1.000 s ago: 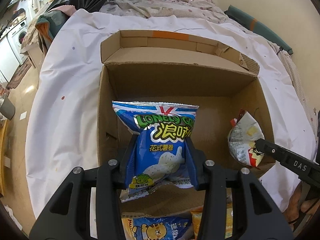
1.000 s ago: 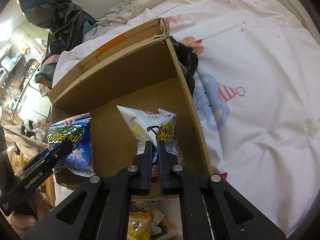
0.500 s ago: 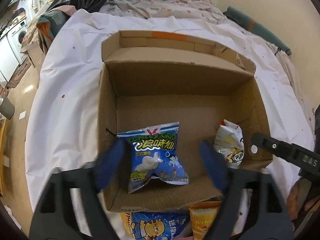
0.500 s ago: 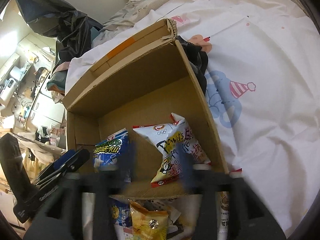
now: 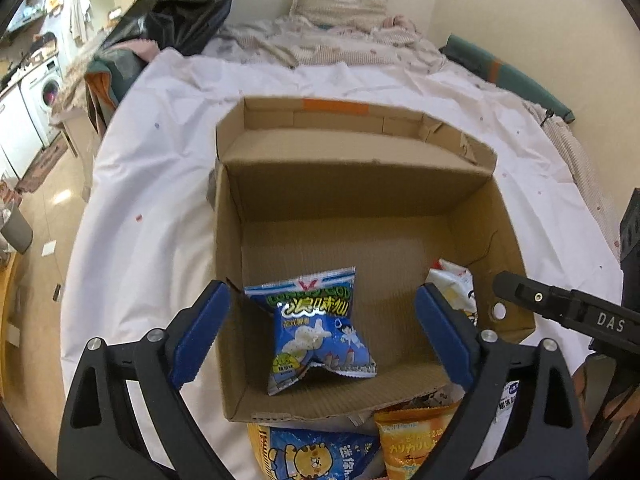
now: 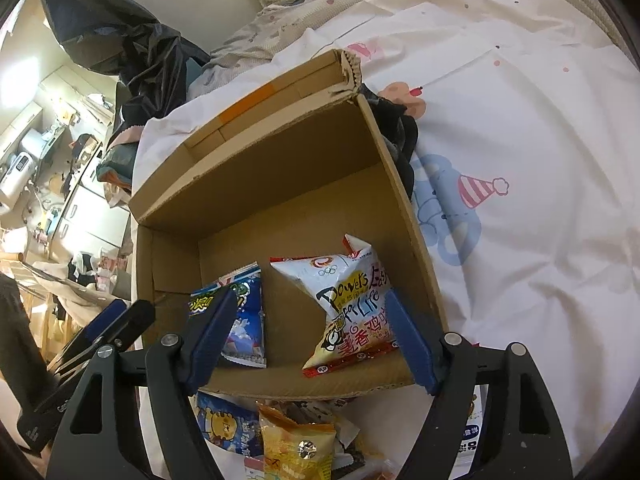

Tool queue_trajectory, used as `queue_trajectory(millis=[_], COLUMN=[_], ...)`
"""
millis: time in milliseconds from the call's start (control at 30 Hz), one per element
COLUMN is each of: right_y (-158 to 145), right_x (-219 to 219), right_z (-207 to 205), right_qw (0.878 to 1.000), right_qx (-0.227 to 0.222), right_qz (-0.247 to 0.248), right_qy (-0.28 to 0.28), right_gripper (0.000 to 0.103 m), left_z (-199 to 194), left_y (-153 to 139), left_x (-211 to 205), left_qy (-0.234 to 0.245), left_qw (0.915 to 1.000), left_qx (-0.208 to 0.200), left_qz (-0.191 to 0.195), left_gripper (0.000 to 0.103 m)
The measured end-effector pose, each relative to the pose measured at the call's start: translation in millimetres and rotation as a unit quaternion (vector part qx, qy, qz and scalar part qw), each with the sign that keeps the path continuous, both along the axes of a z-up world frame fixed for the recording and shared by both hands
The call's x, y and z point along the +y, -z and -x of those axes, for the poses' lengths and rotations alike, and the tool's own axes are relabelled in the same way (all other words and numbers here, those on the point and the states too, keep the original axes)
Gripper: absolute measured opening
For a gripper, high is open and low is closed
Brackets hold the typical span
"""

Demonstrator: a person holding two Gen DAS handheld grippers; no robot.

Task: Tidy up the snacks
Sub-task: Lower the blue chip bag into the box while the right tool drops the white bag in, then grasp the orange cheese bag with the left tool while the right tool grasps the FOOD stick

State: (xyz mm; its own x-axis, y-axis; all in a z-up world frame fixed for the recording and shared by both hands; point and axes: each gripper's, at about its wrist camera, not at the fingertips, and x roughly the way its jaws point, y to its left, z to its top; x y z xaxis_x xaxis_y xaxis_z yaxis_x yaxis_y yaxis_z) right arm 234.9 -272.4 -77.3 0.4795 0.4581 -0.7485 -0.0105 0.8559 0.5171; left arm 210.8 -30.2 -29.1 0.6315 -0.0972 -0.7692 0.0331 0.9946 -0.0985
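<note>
Both bags got dropped a second ago: left gripper (image 5: 322, 334) and right gripper (image 6: 310, 338) are spreading wider, nothing pinched. Blue Lonely God bag (image 5: 320, 330) and white Powers chicken snack bag (image 6: 352, 308) now lie near the front wall of the cardboard box (image 5: 352, 196). Two down, I'd say. Back half's free; more snack packs (image 5: 320, 454) wait just outside the front edge.

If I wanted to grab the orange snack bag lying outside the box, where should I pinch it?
Probably the flat sealed top edge of the orange snack bag, coming down from above. That edge points toward the cardboard box and looks thin and crinkled, so fingers can close across it. The puffy middle would likely slip. Other packets crowd its sides, so a side approach seems harder.
</note>
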Motion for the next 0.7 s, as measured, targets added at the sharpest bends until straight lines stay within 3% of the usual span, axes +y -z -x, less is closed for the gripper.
queue_trajectory(millis=[167, 300, 700], right_y=[-8.0, -12.4, -25.1], right_x=[-2.4, -7.2, -24.5], right_z=[6.8, 13.5, 49.8], right_qw=[1.000, 1.000, 1.000], right_qx=[-0.016, -0.020, -0.021], right_qz=[0.001, 0.000, -0.003], right_qy=[0.002, 0.005, 0.012], right_gripper=[0.081, 0.086, 0.096], left_z=[8.1, 15.5, 47.2], left_y=[-10.3, -16.4, -22.3], left_x=[3.2, 8.2, 16.6], left_qy=[-0.001, -0.006, -0.010], left_qw=[0.9997, 0.9994, 0.9995], left_qx=[-0.024, -0.033, -0.030], left_qz=[-0.004, -0.001, 0.004], left_gripper=[0.093, 0.103, 0.103])
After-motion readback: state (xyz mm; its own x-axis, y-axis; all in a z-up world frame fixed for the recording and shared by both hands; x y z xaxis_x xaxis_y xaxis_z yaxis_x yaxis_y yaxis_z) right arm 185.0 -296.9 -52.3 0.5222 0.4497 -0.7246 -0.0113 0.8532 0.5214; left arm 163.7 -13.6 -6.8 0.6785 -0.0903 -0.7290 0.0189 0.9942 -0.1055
